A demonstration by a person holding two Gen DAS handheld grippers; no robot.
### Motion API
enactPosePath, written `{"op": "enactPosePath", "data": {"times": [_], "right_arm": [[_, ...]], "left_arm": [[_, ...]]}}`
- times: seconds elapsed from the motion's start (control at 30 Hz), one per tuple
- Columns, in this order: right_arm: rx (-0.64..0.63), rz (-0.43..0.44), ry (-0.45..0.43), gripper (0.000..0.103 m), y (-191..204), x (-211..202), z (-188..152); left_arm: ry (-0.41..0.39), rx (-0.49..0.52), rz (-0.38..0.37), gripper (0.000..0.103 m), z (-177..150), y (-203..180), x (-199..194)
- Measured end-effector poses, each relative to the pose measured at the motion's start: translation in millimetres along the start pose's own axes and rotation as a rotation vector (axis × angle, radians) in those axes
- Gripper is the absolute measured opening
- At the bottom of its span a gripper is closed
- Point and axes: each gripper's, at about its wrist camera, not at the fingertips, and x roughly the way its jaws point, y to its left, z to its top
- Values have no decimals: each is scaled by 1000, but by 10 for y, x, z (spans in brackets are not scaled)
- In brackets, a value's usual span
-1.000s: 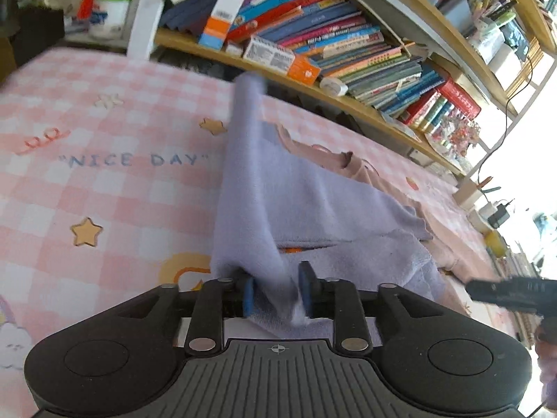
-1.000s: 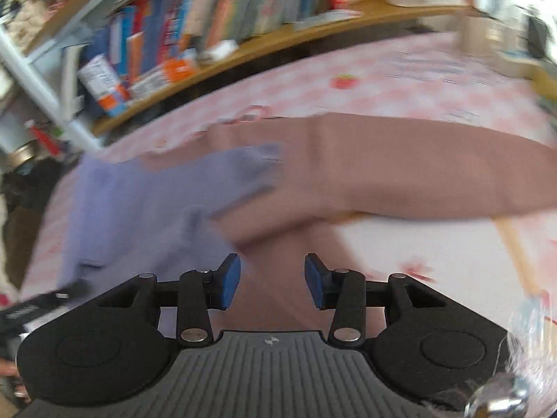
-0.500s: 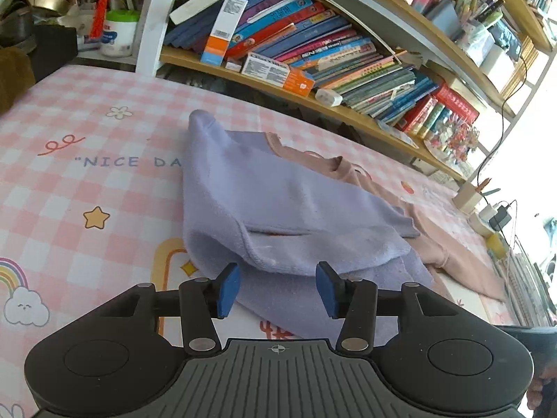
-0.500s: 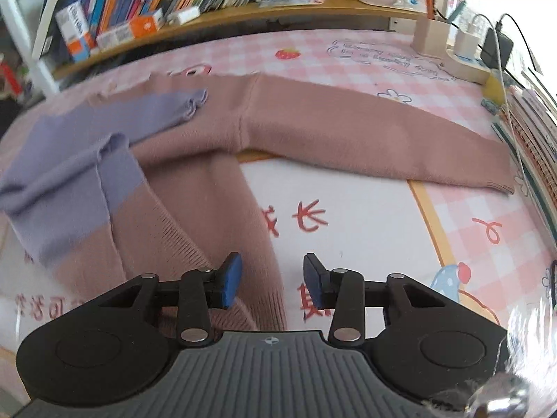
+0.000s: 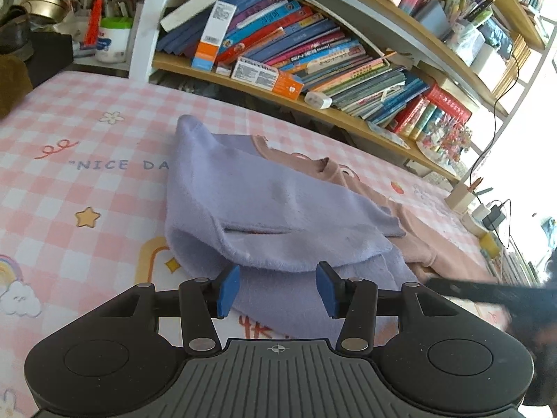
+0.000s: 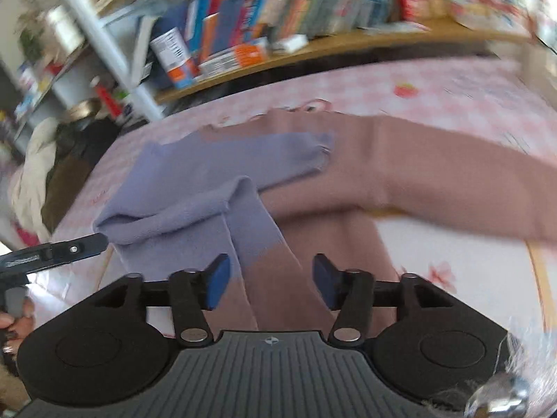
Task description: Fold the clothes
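So there's a lilac sweater [image 5: 264, 209], soft and fuzzy, lying partly folded, one sleeve flopped across its body. It sits on top of the left part of a dusty pink sweater [image 6: 435, 170] that's spread flat, with one long sleeve stretched out to the right. The pink one's neckline pokes out past the lilac edge. Both lie on the pink checked tablecloth [image 5: 87, 188].
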Motion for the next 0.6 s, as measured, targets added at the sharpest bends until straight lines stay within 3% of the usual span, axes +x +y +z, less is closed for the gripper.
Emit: {"op": "enactPosePath", "data": {"times": [0.13, 0.17, 0.2, 0.23, 0.37, 0.4, 0.43, 0.47, 0.6], "right_arm": [[2, 41, 85, 48, 11, 366, 129], [-4, 78, 116, 22, 35, 409, 130], [-22, 135, 147, 7, 78, 444, 122], [-58, 191, 159, 6, 156, 416, 106], [-245, 468, 282, 7, 566, 194, -115], [-281, 507, 326, 14, 652, 161, -198], [-289, 503, 343, 21, 677, 137, -260], [-293, 493, 357, 34, 696, 115, -320], [-186, 456, 315, 41, 478, -13, -348]], "left_arm": [[-34, -32, 42, 48, -70, 108, -236], [-46, -49, 58, 48, -82, 158, -303], [-57, -62, 70, 48, -88, 199, -356], [-68, -76, 81, 48, -94, 240, -408], [-96, -64, 81, 48, -59, 266, -490], [-98, -46, 74, 48, -32, 224, -465], [-100, -27, 67, 48, -5, 181, -439], [-101, -9, 59, 48, 12, 131, -411], [-80, 98, 10, 48, 100, -147, -244]]}}
